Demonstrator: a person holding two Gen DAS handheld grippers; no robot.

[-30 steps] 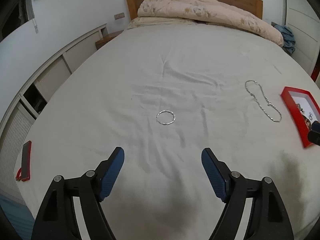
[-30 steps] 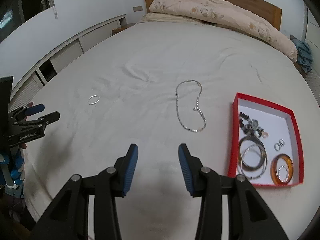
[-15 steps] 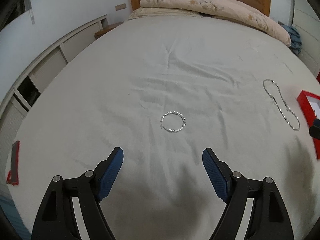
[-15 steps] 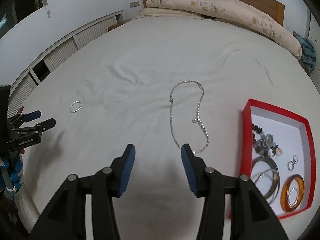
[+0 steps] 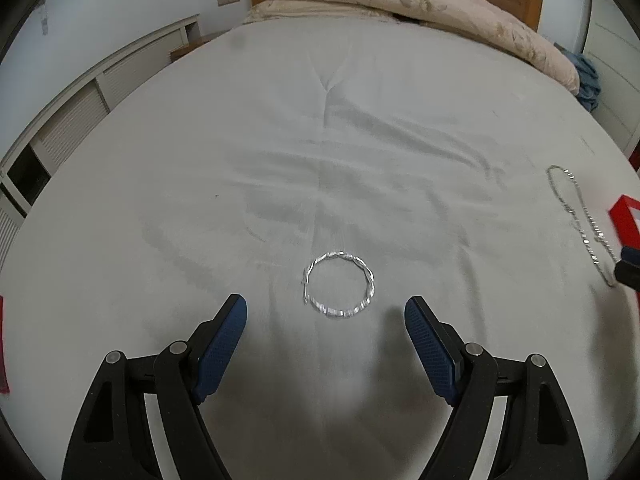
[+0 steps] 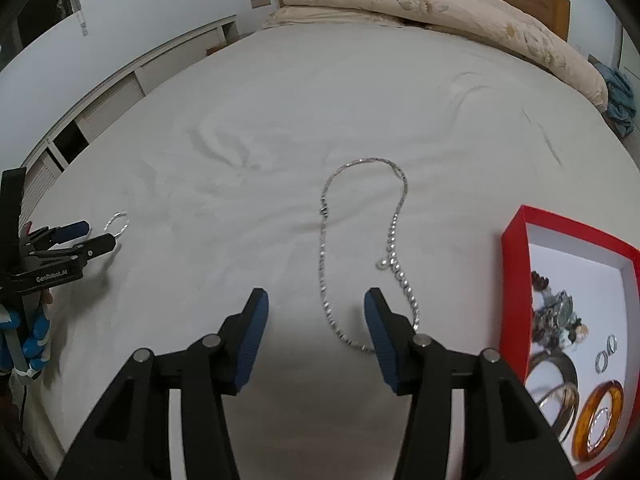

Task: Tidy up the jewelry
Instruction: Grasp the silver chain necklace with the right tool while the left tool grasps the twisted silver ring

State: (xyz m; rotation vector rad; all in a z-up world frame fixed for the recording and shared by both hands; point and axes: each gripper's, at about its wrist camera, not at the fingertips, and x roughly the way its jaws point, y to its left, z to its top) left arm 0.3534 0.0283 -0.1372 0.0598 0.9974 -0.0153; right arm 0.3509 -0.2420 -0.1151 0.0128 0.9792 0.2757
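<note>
A twisted silver bracelet (image 5: pixel 339 284) lies flat on the white sheet, just ahead of my left gripper (image 5: pixel 326 308), which stands wide open above it with nothing between the pads. A long silver necklace (image 6: pixel 362 252) lies in a loop on the sheet; its near end sits just ahead of my right gripper (image 6: pixel 316 298), whose jaws are opening and do not touch it. A red jewelry box (image 6: pixel 516 256) at the right holds bangles, rings and a beaded piece. From the right wrist view the left gripper (image 6: pixel 98 234) hovers by the bracelet (image 6: pixel 117 224).
The bed's white sheet (image 5: pixel 360 140) fills both views. A rolled floral duvet (image 5: pixel 420 4) lies against the wooden headboard. White slatted cabinets (image 5: pixel 68 120) run along the left wall. A blue cloth (image 6: pixel 618 96) sits at the far right.
Both grippers have come forward and down toward the sheet. The bracelet now lies close to the left jaws, the necklace's near end close to the right jaws, which have widened.
</note>
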